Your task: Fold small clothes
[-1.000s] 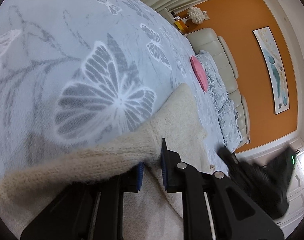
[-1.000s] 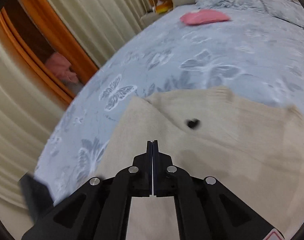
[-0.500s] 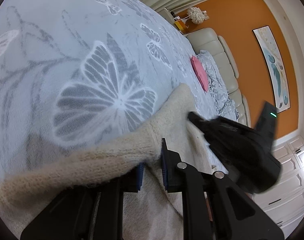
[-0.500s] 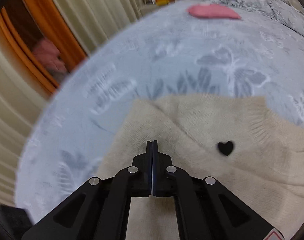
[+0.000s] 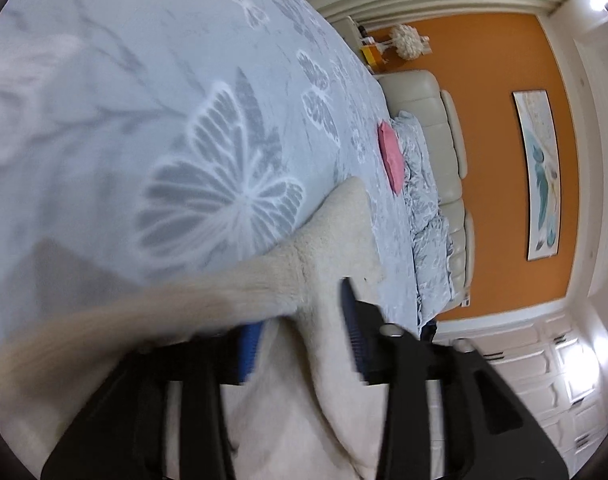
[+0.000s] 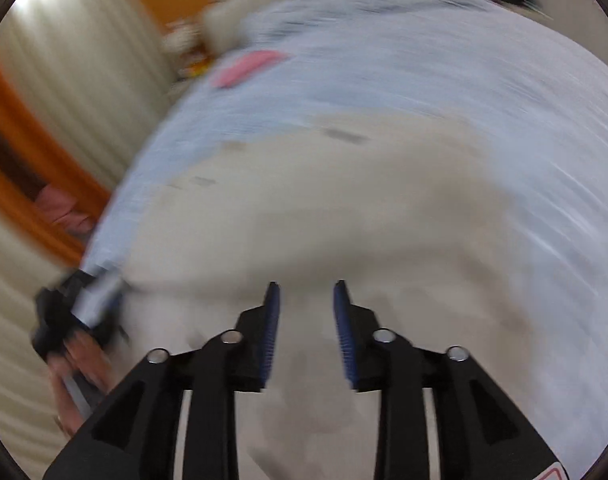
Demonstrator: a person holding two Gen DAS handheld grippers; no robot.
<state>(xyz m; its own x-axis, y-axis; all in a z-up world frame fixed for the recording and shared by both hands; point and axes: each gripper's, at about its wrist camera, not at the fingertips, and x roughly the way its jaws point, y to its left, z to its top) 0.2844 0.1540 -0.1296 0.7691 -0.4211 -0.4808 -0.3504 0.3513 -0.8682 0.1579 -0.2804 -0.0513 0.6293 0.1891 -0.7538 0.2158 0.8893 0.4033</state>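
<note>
**Both grippers opening over a cream sweater on the bed**

While its jaws are opening, the left gripper (image 5: 299,344) hangs low over a cream knitted sweater (image 5: 336,236) spread on a pale blue bedspread (image 5: 143,80) printed with grey butterflies. Knit fabric lies in the gap between the blue pads (image 5: 249,346), and a blurred sleeve or edge trails off toward eight o'clock; the pads stand apart from each other and do not pinch it. From the left wrist view the sweater reaches toward one o'clock, ending near a pink cushion (image 5: 392,160) that lies against rumpled bedding and a cream padded headboard (image 5: 448,128). An orange wall (image 5: 500,120) with a framed picture (image 5: 542,176) fills the three o'clock side.

The right wrist view is heavily smeared by motion. The right gripper (image 6: 306,332) is also opening, its pads spread with only the sweater's surface (image 6: 324,208) seen beyond them, nothing pinched. At eight o'clock the other gripper and a person's hand (image 6: 79,364) show at the sweater's edge. Curtains (image 6: 75,60) stand at ten o'clock.
</note>
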